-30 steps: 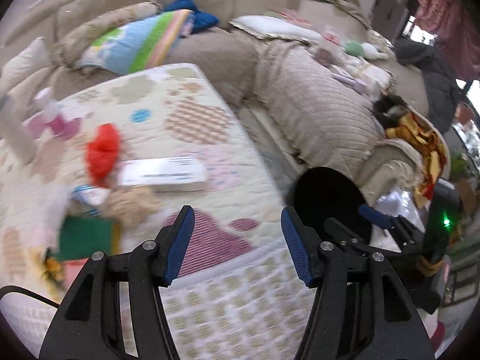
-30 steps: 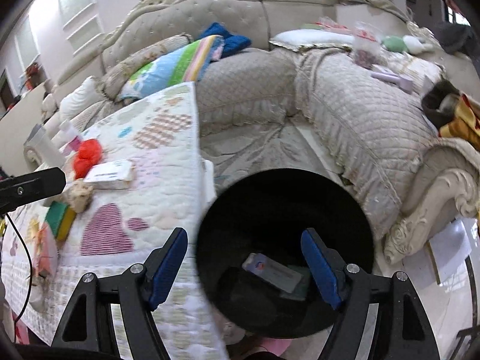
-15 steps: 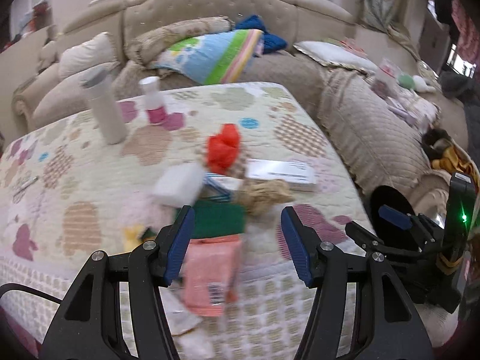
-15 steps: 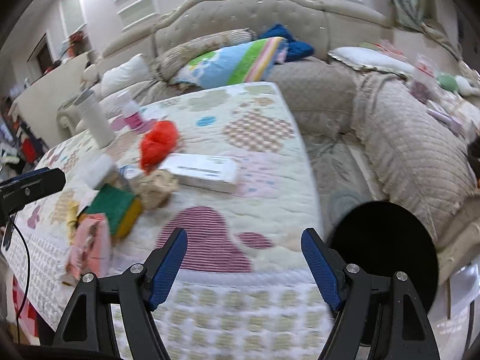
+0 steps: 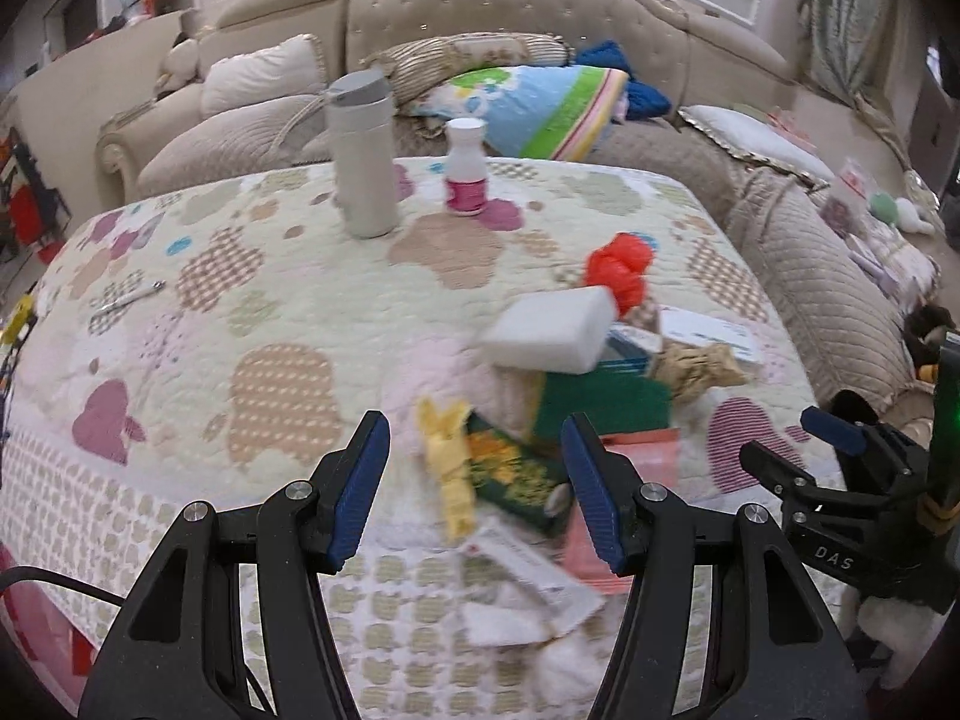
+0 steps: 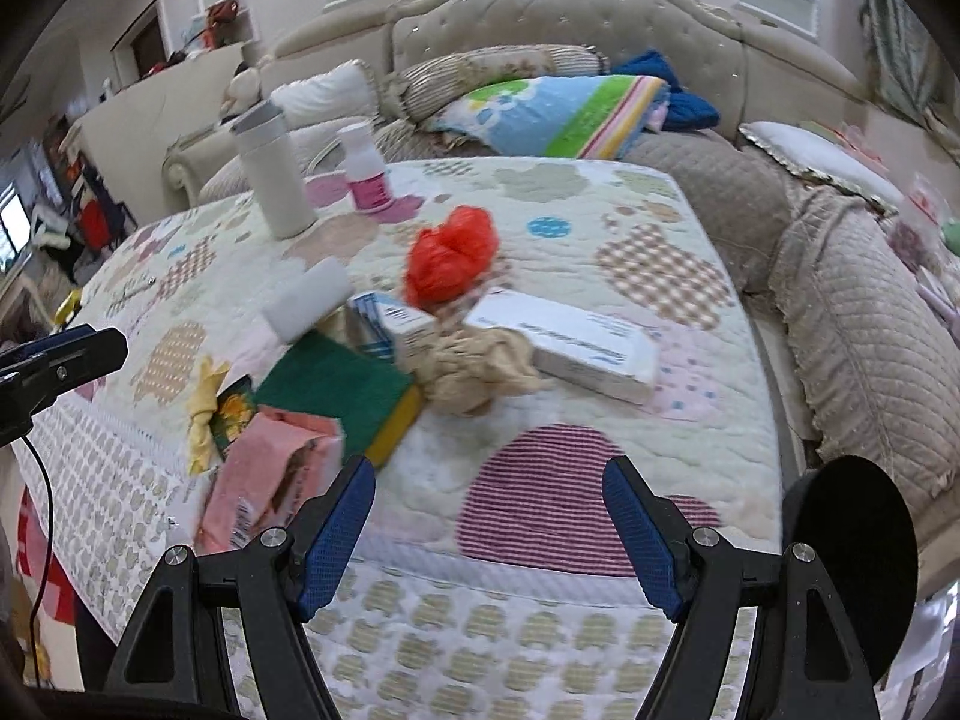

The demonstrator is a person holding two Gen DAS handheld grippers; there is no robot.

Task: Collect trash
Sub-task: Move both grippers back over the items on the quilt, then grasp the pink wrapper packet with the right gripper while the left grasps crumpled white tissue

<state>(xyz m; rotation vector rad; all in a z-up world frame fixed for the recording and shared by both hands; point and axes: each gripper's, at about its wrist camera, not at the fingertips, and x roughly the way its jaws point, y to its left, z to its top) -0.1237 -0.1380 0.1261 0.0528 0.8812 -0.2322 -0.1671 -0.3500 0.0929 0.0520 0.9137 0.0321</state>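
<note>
A heap of trash lies on the quilted table [image 5: 252, 312]: a red plastic bag [image 6: 451, 263], a white foam block [image 5: 549, 329], a long white box [image 6: 561, 343], crumpled brown paper [image 6: 480, 373], a green and yellow sponge [image 6: 345, 391], a pink packet [image 6: 273, 480], a yellow wrapper [image 5: 449, 467] and a green packet [image 5: 516, 473]. My left gripper [image 5: 477, 483] hovers open over the heap's near edge, nothing between its pads. My right gripper [image 6: 489, 531] stands open above the table's front right part, empty. The black bin [image 6: 852, 570] sits beside the table at lower right.
A tall white flask [image 5: 363, 156] and a small pink-labelled bottle [image 5: 466, 168] stand at the table's far side. A small metal tool [image 5: 127, 299] lies at the left. Beige sofas with cushions [image 5: 528, 102] surround the table on the back and right.
Both grippers have swung left, away from the black bin and back over the table; the trash heap now fills the views. Both stay open and empty.
</note>
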